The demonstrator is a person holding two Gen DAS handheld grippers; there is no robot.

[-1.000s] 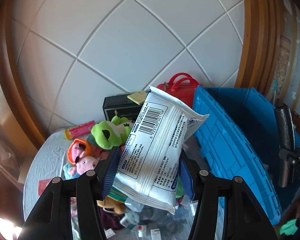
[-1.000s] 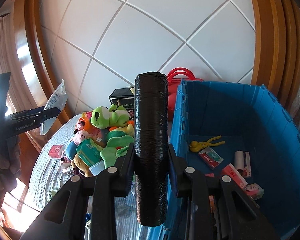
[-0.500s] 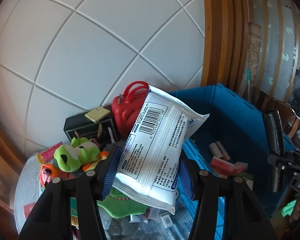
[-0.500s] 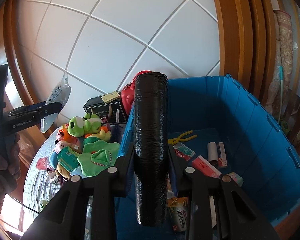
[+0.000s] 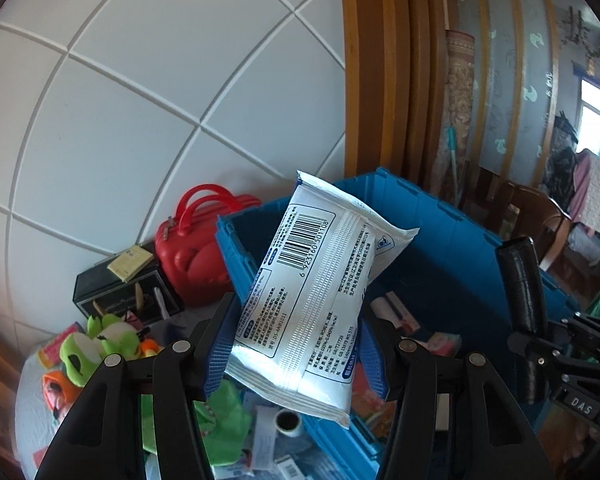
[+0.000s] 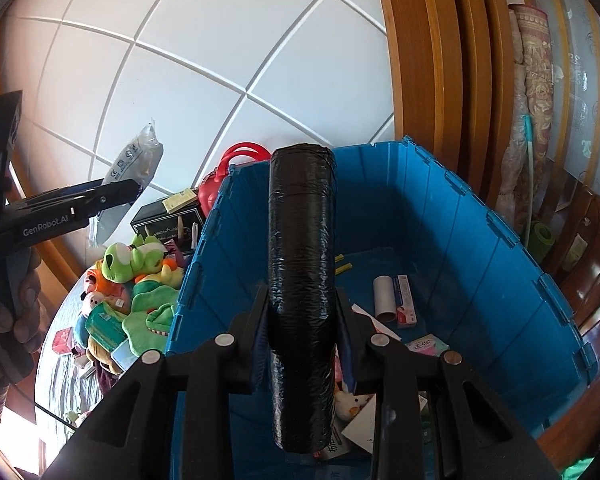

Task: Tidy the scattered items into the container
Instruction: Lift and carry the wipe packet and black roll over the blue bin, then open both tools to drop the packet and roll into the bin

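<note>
The blue container (image 6: 480, 240) sits beside the toy-strewn surface (image 6: 60, 360); my right gripper (image 6: 302, 320) clamps a black roll (image 6: 302, 280) above it, risking landing on-end, while my left gripper (image 5: 296, 344) pinches a wipes pack (image 5: 312, 300) near the rim, which might snag there.

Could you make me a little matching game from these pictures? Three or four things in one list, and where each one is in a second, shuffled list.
Things:
1. white packet
2. black roll
3. green frog plush
4. white tube

Places:
A. on the floor of the blue bin
B. clamped in the right gripper
C. in the toy heap outside the bin
D. clamped in the left gripper

Pairs: 1-D, 2-B, 3-C, 4-A
</note>
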